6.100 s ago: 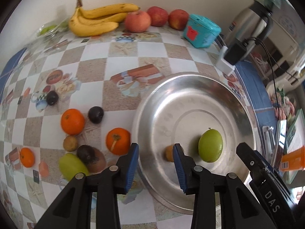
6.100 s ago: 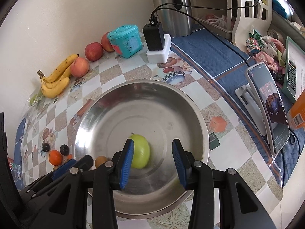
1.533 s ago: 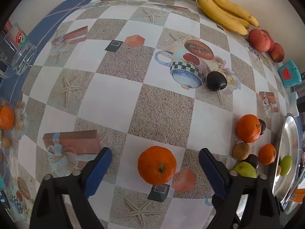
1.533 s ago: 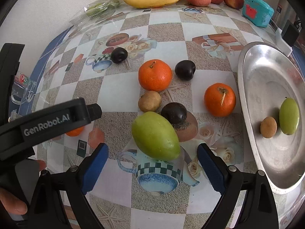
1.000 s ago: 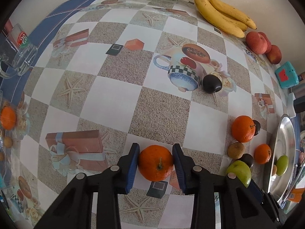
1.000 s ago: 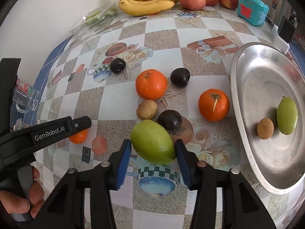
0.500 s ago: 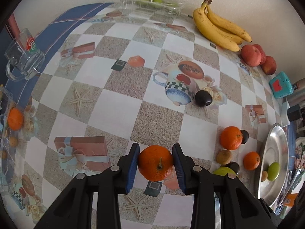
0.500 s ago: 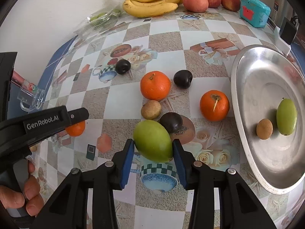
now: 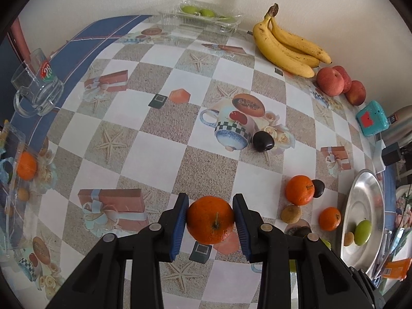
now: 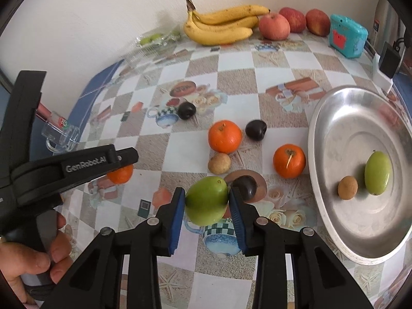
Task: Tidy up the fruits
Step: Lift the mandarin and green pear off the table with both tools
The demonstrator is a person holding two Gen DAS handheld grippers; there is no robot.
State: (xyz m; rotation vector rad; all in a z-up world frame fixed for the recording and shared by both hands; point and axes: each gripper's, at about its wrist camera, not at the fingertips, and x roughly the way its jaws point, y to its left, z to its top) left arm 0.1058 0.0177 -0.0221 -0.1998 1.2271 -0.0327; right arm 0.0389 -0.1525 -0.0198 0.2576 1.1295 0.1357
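**An orange in my left gripper, a green mango in my right**

My left gripper [image 9: 210, 219] is clamped on an orange [image 9: 210, 219]; both blue pads press its sides and its stem end faces the camera. My right gripper [image 10: 206, 200] has just been closing and its pads now squeeze a green mango [image 10: 206, 200], which sits between them above the checkered tablecloth [image 10: 180, 144]. My left hand [image 10: 31, 260] shows at the lower left of the right wrist view, wrapped round the left gripper's handle.

I take the steel tray [image 10: 332, 221] as my landmark. It lies to the right of the mango, and a small green fruit [image 10: 377, 173] and a small brown fruit [image 10: 347, 187] lie in it, just beside each other. Just left of the tray sits a stemmed orange [image 10: 289, 161]. A dark plum [image 10: 246, 186] lies between that orange and the mango, close behind my right pad. Further left of the tray are a brown kiwi-like fruit [image 10: 219, 163], a larger orange [image 10: 225, 136] and a second dark plum [image 10: 255, 130] touching or nearly touching it. A third plum [image 10: 187, 110] lies well left of the tray, on a printed teacup.

Far beyond the tray, along the wall, are a bunch of bananas [image 10: 221, 25], three red apples [image 10: 274, 26] and a teal box [image 10: 347, 35]. A clear glass mug [image 9: 36, 90] stands at the far left edge, well apart from the tray.
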